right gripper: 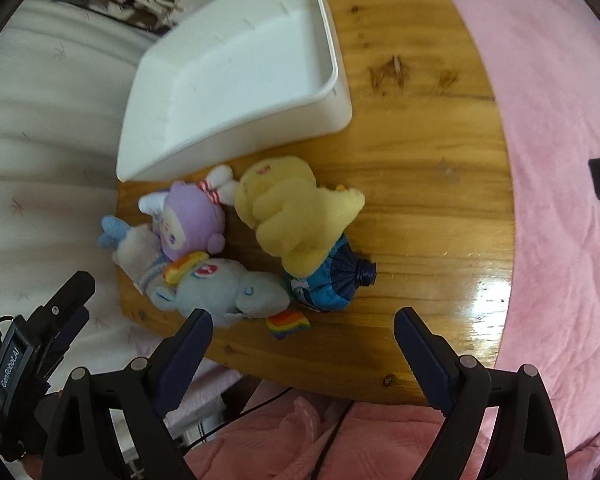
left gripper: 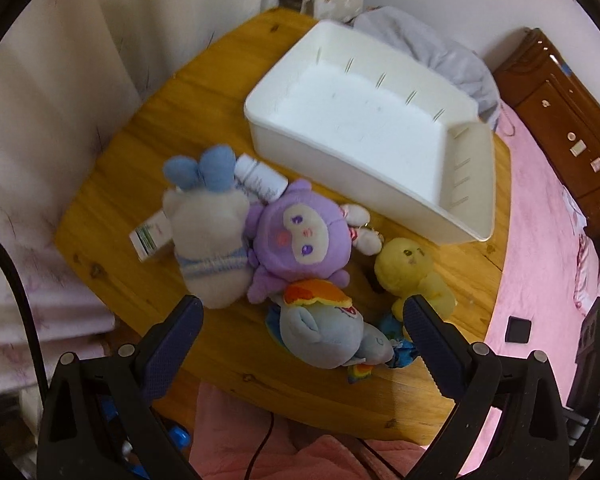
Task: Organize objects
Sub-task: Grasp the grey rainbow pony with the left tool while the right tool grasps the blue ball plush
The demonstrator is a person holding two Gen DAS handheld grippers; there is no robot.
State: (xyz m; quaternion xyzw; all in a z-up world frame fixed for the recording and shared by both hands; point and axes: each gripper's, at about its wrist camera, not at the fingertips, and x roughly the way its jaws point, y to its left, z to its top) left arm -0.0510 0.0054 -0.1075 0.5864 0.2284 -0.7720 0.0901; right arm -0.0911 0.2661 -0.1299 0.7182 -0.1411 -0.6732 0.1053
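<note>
Mostly hidden under the yellow chick [right gripper: 296, 216], a crumpled blue bottle [right gripper: 332, 282] shows only rightward; the box [left gripper: 150, 234], perhaps medicine, only leftward. Both my left gripper [left gripper: 302, 312] and right gripper [right gripper: 302, 326] gape empty, toys at twelve o'clock before the white bin [left gripper: 284, 136].

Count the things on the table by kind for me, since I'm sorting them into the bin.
Plush toys: 4 (white bunny, purple doll, yellow chick, blue pony)
Bottles: 2 (white, blue)
Small boxes: 1
Bins: 1
Total: 8
</note>
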